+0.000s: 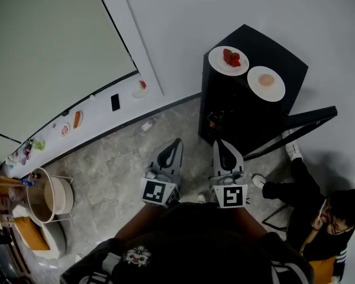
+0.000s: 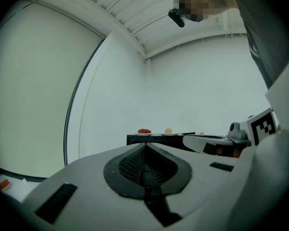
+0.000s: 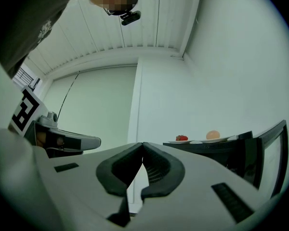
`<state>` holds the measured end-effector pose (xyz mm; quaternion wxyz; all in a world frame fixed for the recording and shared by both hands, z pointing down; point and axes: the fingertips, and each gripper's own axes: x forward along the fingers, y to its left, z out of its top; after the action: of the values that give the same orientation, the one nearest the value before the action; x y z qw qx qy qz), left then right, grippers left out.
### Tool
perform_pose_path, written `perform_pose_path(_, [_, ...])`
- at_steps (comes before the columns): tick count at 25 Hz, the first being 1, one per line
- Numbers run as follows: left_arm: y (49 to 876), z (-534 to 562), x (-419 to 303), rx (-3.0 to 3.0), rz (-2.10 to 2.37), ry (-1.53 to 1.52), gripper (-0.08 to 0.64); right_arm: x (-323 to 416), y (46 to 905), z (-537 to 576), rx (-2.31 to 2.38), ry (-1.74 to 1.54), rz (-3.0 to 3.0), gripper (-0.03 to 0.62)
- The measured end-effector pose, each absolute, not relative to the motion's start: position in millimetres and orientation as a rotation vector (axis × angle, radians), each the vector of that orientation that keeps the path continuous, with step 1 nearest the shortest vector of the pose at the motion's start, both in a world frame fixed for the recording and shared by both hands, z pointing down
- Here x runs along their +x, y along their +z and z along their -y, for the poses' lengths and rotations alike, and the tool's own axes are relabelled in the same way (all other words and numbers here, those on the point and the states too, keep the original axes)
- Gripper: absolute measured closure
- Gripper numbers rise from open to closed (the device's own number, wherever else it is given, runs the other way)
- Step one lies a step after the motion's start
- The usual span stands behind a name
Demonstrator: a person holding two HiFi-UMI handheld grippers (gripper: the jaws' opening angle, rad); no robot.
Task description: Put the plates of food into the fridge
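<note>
A small black fridge (image 1: 236, 108) stands against the white wall, its door (image 1: 296, 129) swung open to the right. On its top sit two white plates: one with strawberries (image 1: 229, 60) and one with a pale round bun (image 1: 266, 83). Both plates show far off in the left gripper view, strawberries (image 2: 144, 131) and bun (image 2: 168, 131), and in the right gripper view, strawberries (image 3: 181, 138) and bun (image 3: 212, 135). My left gripper (image 1: 176, 142) and right gripper (image 1: 219, 143) are shut and empty, held side by side over the floor short of the fridge.
A person in black (image 1: 319, 212) sits on the floor right of the open door. A long white ledge (image 1: 94, 114) with small items runs along the left wall. A round bin (image 1: 47, 197) stands at the lower left. Grey tiled floor (image 1: 118, 164) lies between me and the fridge.
</note>
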<state>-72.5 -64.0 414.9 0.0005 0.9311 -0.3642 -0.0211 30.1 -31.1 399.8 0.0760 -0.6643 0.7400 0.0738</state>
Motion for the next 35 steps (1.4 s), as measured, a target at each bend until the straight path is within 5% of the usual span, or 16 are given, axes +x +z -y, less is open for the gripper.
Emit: perform_pose_path(35, [427, 204, -37, 3.063, 0.482, -0.058, 0.537, 29, 400, 130, -2.482, 0.279, -1.88, 0.568])
